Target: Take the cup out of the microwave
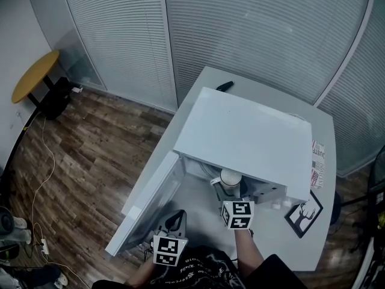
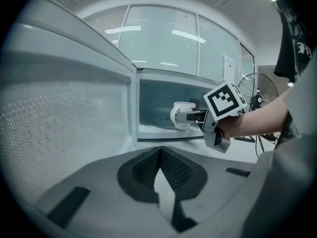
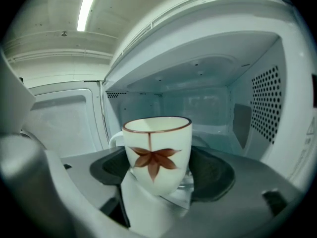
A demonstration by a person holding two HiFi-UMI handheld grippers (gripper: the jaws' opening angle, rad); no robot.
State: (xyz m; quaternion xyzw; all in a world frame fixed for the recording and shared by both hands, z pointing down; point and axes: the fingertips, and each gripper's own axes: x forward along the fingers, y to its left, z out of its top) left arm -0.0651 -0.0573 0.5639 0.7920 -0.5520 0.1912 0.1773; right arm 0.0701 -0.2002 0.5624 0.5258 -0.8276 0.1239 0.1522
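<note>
Over table (image 1: 283, 245), outstretched right tongs (image 1: 226, 189) grip cup (image 3: 157, 152) at microwave (image 1: 246, 137) mouth; left tongs (image 2: 159, 153) closed.

The right tongs (image 1: 227, 191) reach forward at the end of a bare right forearm (image 1: 249, 253). Their jaws are level and closed against the sides of a cup (image 3: 156, 152). The left tongs (image 1: 175, 220) sit lower and nearer the body, jaws meeting at the tips with nothing between them.

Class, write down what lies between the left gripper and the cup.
Left gripper view: only bare tabletop and the microwave's sill. The right gripper holds the cup.
</note>
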